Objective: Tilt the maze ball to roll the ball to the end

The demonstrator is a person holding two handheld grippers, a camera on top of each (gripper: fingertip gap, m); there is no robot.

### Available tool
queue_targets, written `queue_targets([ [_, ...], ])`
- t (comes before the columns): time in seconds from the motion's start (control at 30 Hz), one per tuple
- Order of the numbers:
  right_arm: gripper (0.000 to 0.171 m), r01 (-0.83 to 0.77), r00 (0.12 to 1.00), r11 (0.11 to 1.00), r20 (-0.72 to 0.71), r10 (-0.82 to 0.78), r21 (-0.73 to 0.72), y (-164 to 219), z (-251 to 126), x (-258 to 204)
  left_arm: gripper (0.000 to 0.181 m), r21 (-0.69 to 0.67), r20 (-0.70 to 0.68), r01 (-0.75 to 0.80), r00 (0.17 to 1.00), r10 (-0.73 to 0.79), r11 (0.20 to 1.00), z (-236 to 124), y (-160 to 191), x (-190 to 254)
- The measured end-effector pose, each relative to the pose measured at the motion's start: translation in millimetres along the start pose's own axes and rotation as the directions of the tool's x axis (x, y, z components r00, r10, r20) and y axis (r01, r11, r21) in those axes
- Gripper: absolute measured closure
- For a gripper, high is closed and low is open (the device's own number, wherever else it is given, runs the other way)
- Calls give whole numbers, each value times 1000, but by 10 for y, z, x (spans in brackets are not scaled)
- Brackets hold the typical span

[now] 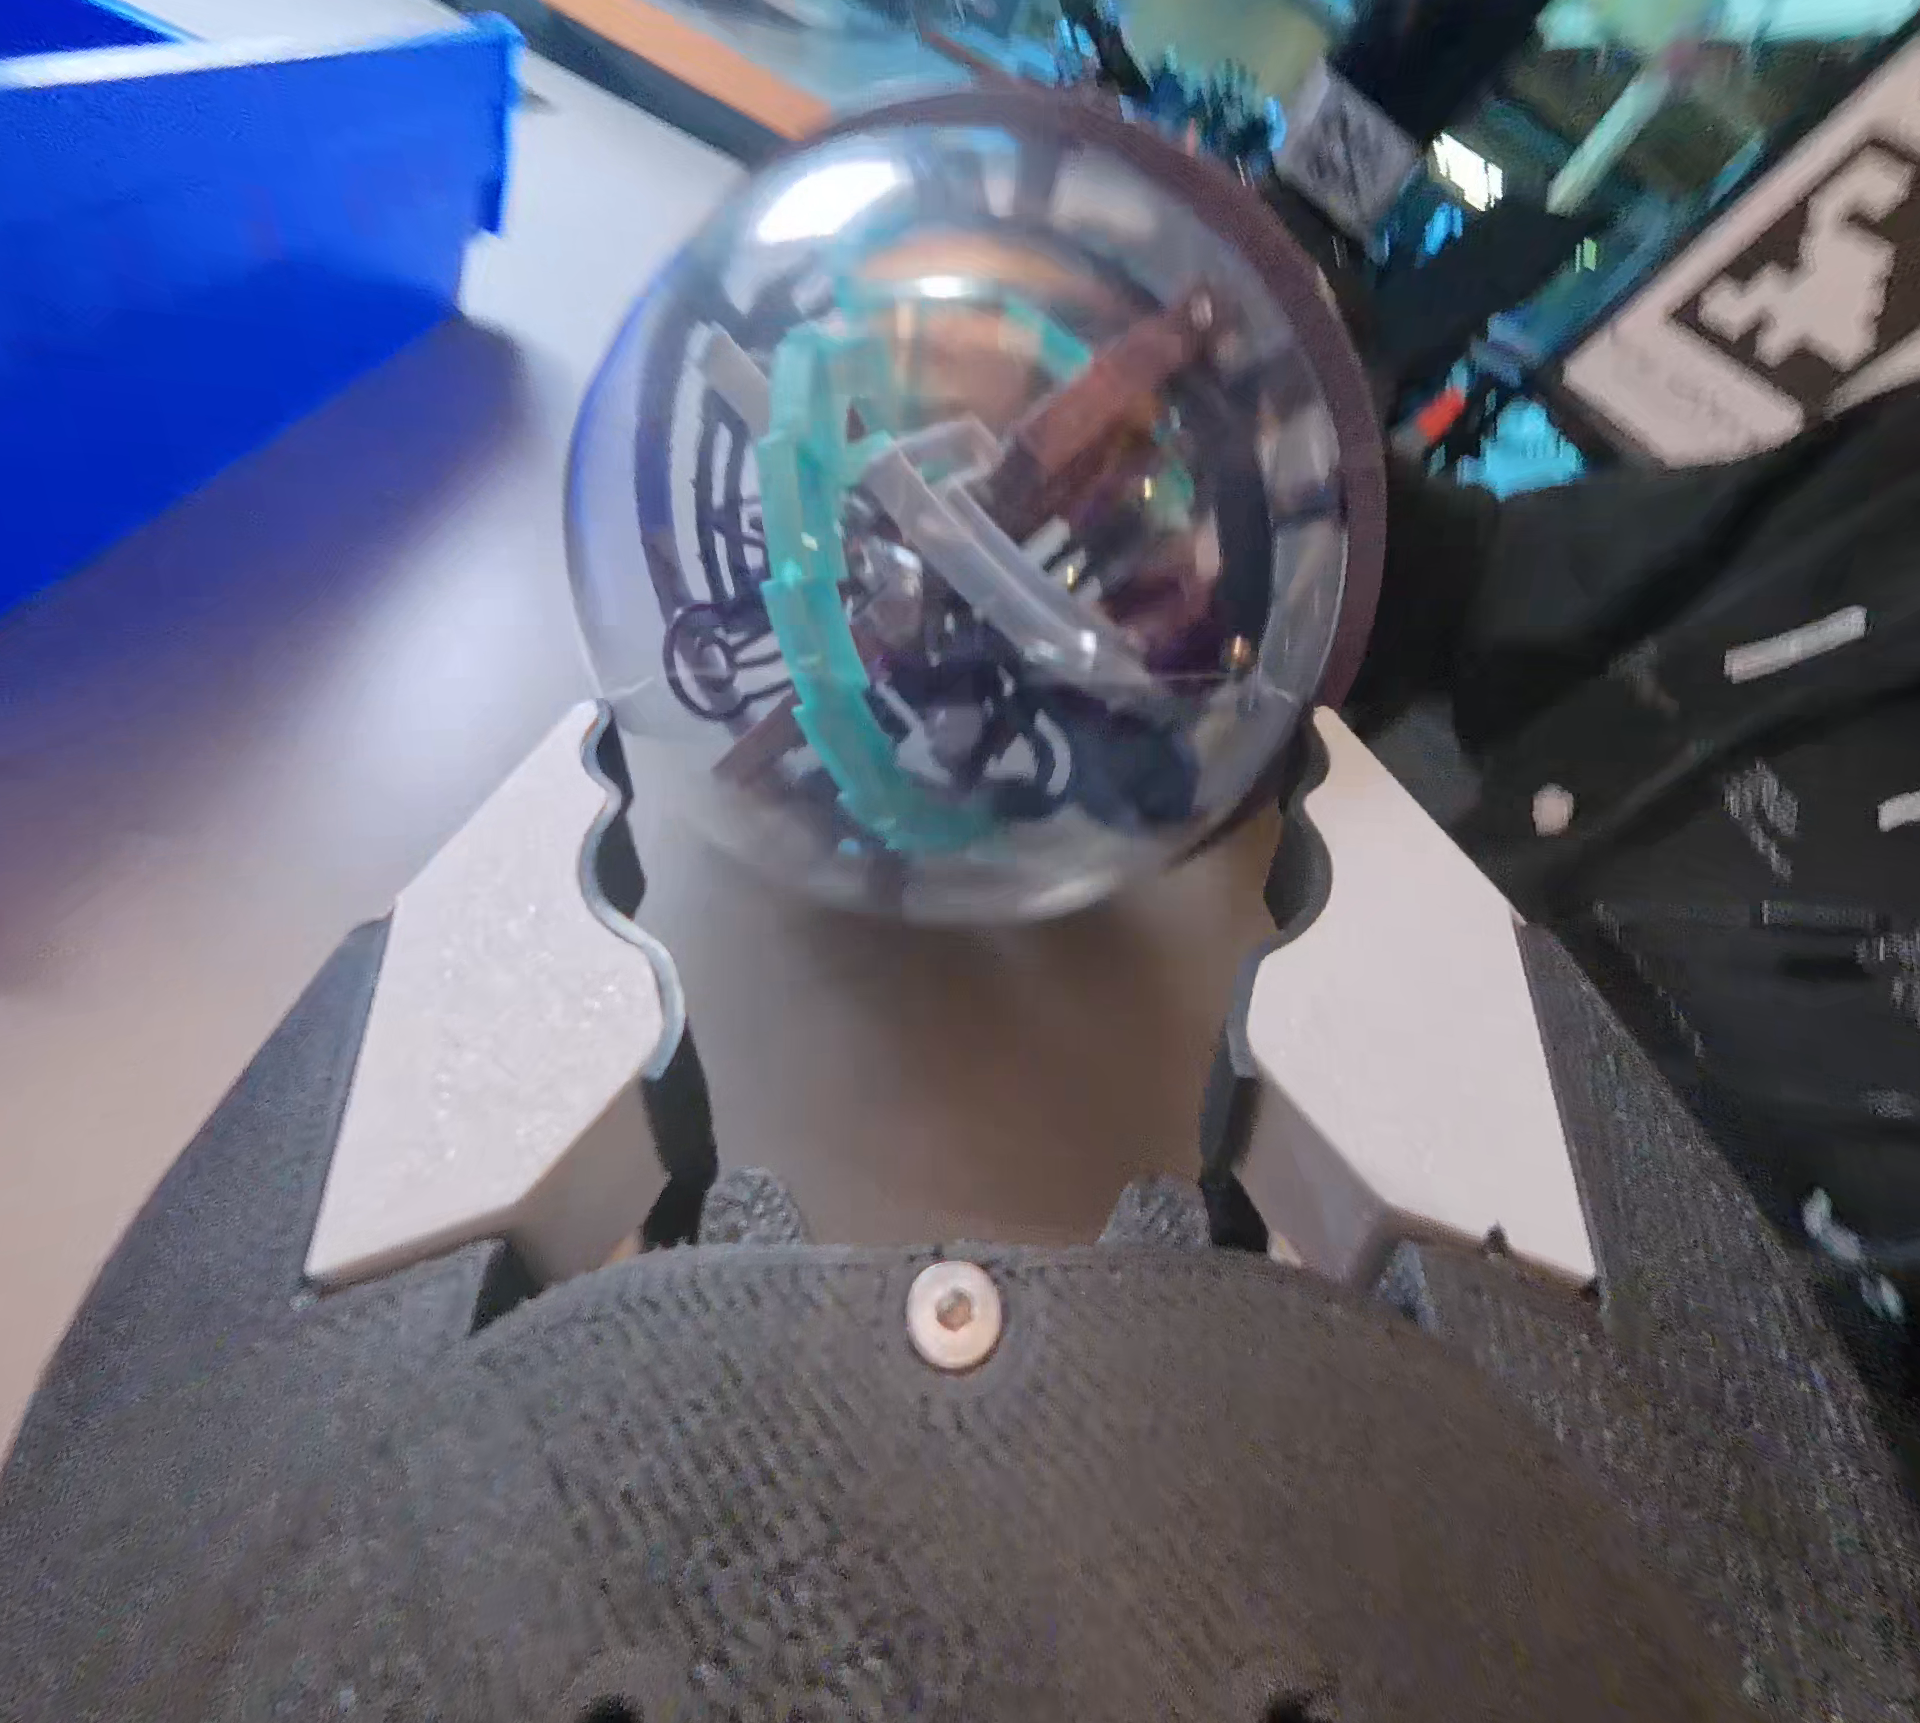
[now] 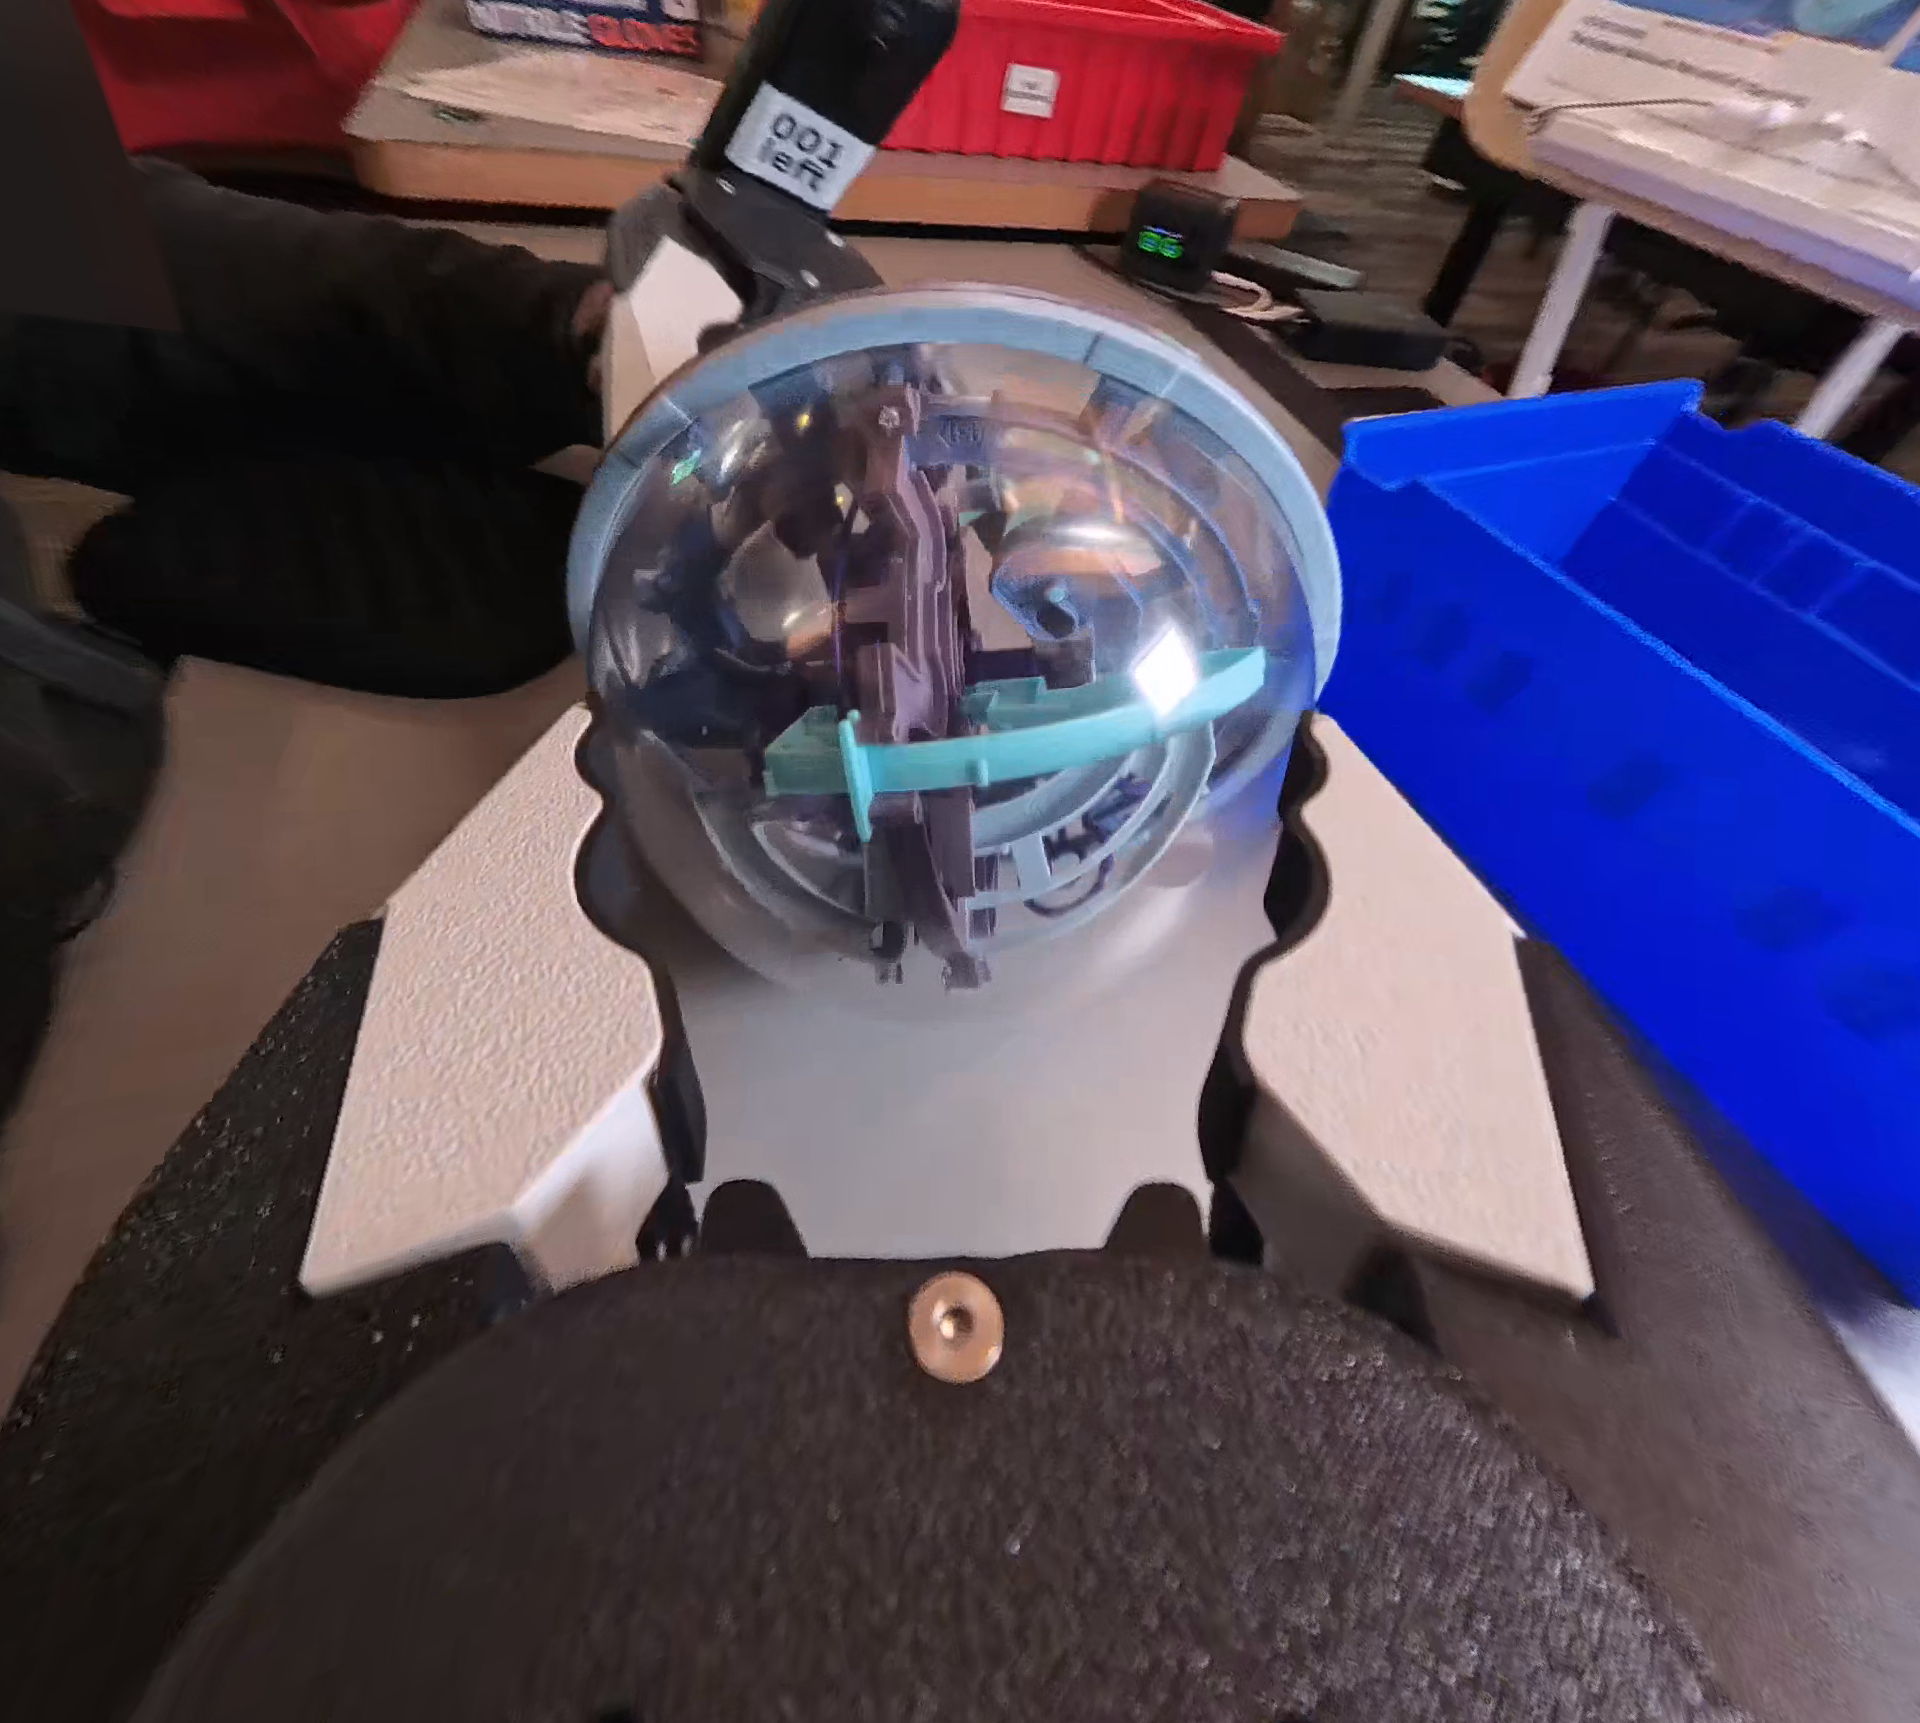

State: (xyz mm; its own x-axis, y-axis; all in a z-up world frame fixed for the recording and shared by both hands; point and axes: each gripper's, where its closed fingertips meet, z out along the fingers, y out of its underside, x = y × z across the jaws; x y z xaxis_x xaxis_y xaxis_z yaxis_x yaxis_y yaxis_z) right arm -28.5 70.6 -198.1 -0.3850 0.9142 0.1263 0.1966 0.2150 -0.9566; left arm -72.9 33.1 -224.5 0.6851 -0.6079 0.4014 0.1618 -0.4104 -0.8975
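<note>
Clamping maze ball between fingertips, both jaws, opposite sides.

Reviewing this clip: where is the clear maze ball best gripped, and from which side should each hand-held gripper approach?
Grip the maze ball on its smooth clear domes, one hand-held gripper from each opposite side, fingers spread wide around the curve. The raised equator ring probably offers less even contact. The left hand-held gripper and right hand-held gripper seem placed this way.

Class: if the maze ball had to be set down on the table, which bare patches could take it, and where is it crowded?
Bare tabletop lies between the left gripper and the blue bin. Another patch shows left of the right gripper, below a dark sleeve. It is crowded around the maze ball, with the bin close beside it.
</note>
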Motion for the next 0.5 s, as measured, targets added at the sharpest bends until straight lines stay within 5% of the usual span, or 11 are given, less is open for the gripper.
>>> queue_targets([
  [0.1,49,-81,988,997,129,81,1,-29,-90,-73,66,-94,-56,-141,989,136,986,-39,224,143],
  [0.33,65,-207,947,978,246,207,-23,-88,-137,10,56,73,38,-336,942,334,939,-105,-167,83],
  [0.5,67,-277,920,961,283,272,-20,-188,-17,57,50,63,-11,-338,941,339,939,16,-117,143],
])
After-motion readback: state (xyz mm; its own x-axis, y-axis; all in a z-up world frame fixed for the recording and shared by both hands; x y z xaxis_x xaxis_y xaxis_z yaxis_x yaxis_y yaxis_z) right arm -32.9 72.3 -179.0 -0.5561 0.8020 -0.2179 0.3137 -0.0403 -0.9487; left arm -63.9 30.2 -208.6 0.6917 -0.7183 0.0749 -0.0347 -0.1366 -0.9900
